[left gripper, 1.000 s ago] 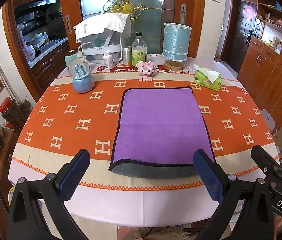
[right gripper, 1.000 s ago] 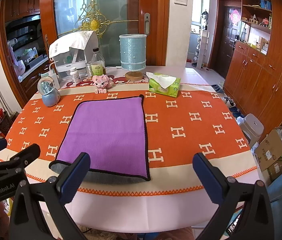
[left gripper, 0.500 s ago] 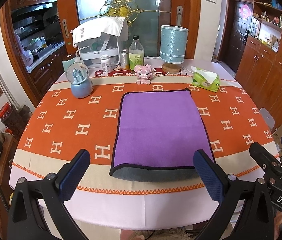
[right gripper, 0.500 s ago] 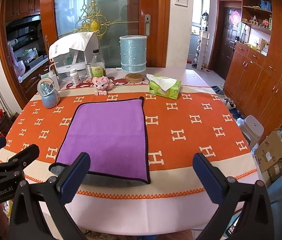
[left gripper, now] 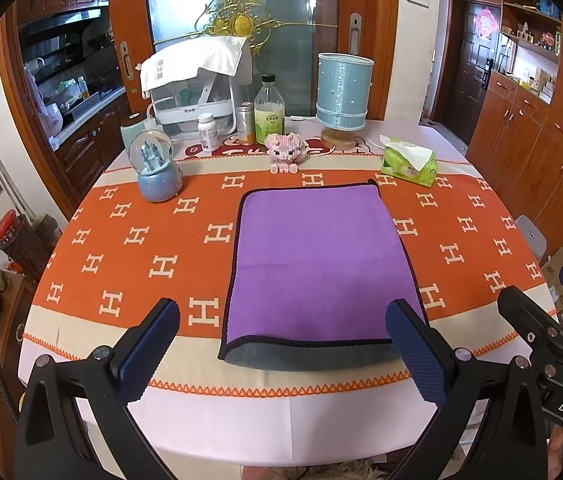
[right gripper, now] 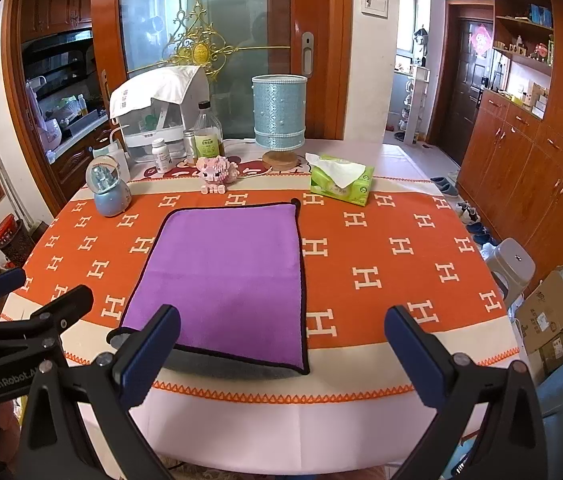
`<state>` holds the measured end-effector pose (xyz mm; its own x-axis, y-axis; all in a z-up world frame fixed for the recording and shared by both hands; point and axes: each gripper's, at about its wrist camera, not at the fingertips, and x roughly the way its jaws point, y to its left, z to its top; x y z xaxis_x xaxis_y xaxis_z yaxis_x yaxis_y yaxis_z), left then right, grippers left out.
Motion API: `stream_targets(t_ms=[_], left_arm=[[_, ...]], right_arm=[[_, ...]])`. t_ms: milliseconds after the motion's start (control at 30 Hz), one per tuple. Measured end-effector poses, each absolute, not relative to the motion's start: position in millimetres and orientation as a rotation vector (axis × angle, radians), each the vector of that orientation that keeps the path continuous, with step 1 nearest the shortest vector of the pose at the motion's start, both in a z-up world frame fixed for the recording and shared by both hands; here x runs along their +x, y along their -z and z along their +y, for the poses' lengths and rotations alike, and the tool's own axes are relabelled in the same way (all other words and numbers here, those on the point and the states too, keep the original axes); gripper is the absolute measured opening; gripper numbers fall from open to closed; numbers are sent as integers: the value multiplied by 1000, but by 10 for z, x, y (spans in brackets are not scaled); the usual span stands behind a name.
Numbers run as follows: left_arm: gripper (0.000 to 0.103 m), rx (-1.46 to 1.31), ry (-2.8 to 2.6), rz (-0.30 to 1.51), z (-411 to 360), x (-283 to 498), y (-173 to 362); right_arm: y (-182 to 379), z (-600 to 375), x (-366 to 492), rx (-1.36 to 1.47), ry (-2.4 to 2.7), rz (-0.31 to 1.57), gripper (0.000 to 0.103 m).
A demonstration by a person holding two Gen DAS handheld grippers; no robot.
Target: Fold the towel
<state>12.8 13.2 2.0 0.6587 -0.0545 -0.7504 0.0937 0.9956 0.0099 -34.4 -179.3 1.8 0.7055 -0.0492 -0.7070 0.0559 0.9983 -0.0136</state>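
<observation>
A purple towel (left gripper: 317, 264) with a dark edge lies flat on the orange patterned tablecloth (left gripper: 129, 248), folded over with a grey underside showing along its near edge. It also shows in the right wrist view (right gripper: 225, 276). My left gripper (left gripper: 281, 344) is open and empty, hanging over the near table edge in front of the towel. My right gripper (right gripper: 281, 344) is open and empty, to the right of the towel's near right corner. Each gripper shows at the edge of the other's view.
At the back of the table stand a snow globe (left gripper: 157, 172), a pink toy pig (left gripper: 284, 152), bottles (left gripper: 268, 112), a blue lamp (left gripper: 343, 100), a white appliance (left gripper: 197, 88) and a green tissue pack (left gripper: 408, 162). A stool (right gripper: 511, 266) and cardboard boxes (right gripper: 549, 312) are on the right.
Both grippers have drawn back and risen slightly, so the towel sits a little farther off. The towel has not moved. Both stay open.
</observation>
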Motion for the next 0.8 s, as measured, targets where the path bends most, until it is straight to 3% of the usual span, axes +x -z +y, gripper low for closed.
stream_targets(t_ms=[367,667,800], left_arm=[[102,74,36,811,239,247,-8],[102,15,67,892,497,488,384],[101,4,90,925,612,522,600]], right_arm=[[-10,-1797,-313,-5,73,782,102],[265,-1973,-156,26,91,828,102],[481,-2064,-88,35,95,857,94]])
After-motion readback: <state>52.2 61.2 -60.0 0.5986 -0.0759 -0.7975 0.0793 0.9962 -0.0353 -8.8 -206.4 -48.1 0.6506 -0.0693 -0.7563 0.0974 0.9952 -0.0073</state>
